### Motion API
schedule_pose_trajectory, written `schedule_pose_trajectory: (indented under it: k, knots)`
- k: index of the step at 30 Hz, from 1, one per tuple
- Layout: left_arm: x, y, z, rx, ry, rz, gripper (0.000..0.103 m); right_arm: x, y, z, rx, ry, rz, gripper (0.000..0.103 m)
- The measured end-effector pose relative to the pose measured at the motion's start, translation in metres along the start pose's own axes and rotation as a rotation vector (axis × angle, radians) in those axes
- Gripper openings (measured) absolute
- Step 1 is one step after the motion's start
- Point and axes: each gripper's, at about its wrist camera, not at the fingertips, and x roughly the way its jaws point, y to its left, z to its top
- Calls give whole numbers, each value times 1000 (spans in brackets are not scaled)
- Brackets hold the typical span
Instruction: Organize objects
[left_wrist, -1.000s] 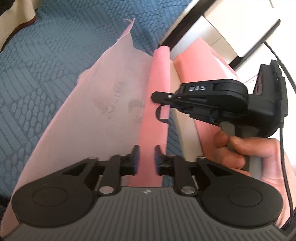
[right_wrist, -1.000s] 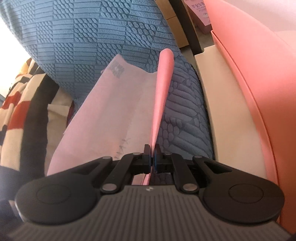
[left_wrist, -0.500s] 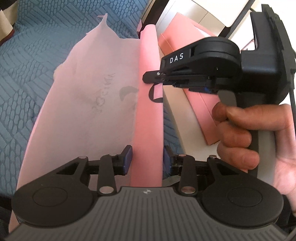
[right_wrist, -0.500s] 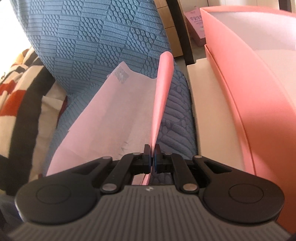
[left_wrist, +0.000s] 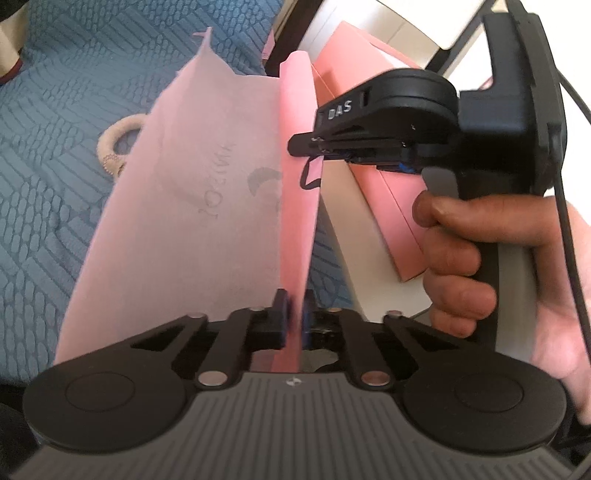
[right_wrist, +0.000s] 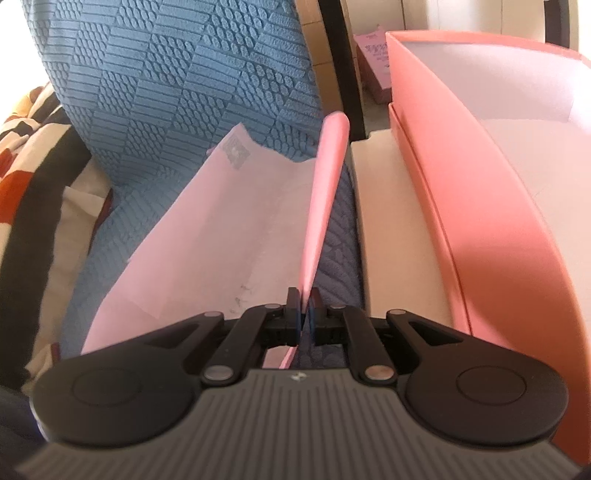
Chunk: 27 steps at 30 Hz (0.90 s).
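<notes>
While I've got both tongs on it, the flat pink paper bag (left_wrist: 207, 206) is hanging above the blue quilted bedspread (left_wrist: 55, 177), held by its folded, darker pink side edge. My left tongs (left_wrist: 294, 317) have just been closing and are now pinched on the near end of that fold, with the paper right between the pads. The right tongs (left_wrist: 295, 144), held in a person's hand (left_wrist: 480, 266), are clamped on the same edge further up, and from the right wrist view (right_wrist: 304, 319) the pads are pressed together on the thin pink strip. The bag's broad face fans out to the left with some faint grey print on it I can't read. Just to the right there's a cream shelf (right_wrist: 391, 229) with a big open pink cardboard box (right_wrist: 480, 221) on it. A little beige braided loop (left_wrist: 112, 146) lies on the bedspread, partly behind the bag.
</notes>
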Motion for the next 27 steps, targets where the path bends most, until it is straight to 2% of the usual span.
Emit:
schedule_pose_trajectory:
  k: [7,11,19,27]
  knots:
    - [-12,22,2,-115,-1,-15,4,-12,-6,7,51,-52,70,23]
    - [-17,32,3,-139,4,-7,4,-15,-4,6,55,-62,91,23]
    - [-18,39,1,-170,17,0,4,3,7,-1,53,10,166,22]
    - [-13,40,5,-189,19,1,5,20,11,-4,69,65,201,21]
